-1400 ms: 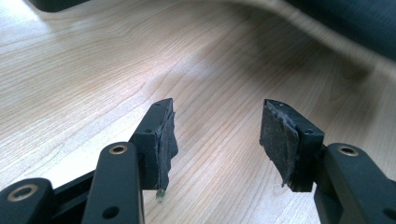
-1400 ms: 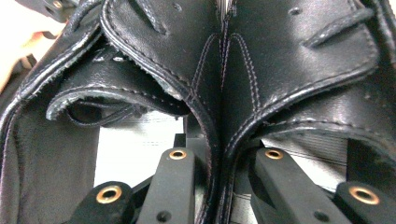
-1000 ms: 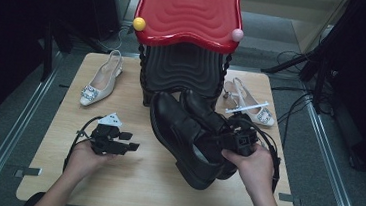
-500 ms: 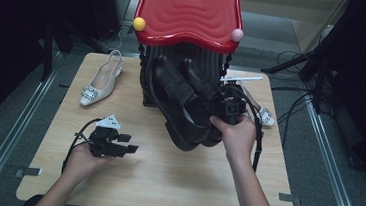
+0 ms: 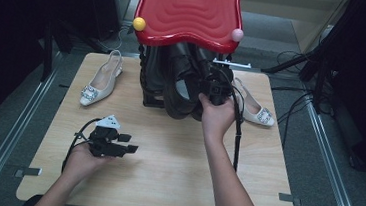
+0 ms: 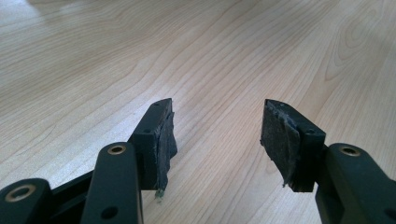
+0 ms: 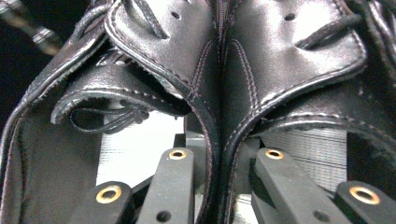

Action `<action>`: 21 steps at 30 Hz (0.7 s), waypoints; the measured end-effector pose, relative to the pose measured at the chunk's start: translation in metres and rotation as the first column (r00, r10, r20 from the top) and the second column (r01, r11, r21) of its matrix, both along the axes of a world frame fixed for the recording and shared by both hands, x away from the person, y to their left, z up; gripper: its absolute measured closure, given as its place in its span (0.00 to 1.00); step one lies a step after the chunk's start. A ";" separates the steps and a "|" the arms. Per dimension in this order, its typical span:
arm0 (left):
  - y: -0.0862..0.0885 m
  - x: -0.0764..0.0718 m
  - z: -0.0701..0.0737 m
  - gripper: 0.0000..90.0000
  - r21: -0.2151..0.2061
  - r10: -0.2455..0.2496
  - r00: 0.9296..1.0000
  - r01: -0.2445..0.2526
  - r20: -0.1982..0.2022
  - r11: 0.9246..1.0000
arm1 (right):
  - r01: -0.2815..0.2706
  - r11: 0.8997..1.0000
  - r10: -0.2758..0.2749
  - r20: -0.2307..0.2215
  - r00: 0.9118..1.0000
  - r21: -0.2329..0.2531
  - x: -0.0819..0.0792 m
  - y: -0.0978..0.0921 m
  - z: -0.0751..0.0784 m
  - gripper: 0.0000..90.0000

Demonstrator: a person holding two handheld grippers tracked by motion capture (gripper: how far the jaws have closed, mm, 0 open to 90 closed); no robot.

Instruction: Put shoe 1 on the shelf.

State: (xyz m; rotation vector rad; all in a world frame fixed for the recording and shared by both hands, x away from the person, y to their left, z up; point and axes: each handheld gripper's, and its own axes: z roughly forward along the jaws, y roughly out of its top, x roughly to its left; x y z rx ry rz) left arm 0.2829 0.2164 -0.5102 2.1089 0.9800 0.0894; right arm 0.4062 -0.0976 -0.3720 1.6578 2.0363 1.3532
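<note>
From the high view, my right tongs are up at the far middle of the worktop, clamped on a pair of black leather shoes. The shoes sit partly under the red wavy top of a small rack, their toes pushed in toward its dark frame and their heels toward me. My right hand reaches forward along the worktop to hold them there. A yellow ball and a pink ball sit at the red top's near corners. One pale slingback shoe lies left of the rack and another pale slingback lies to its right, just beside my right hand. My left tongs rest low on the near left part of the worktop, well apart from the shoes, with my left hand behind them.

In the left gripper view, my left tongs stand wide apart with nothing between the worn pads, only bare wood grain of the worktop beneath.

In the right gripper view, my right tongs are closed on the two inner collars of the black shoes, pinched side by side. One jaw goes into each shoe opening, and the laces and stitched edges show close above.
</note>
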 end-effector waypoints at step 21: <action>-0.003 0.000 0.000 0.49 -0.002 -0.008 1.000 0.008 -0.001 1.000 | 0.166 0.985 -0.163 -0.053 0.985 0.046 0.020 0.034 -0.007 0.90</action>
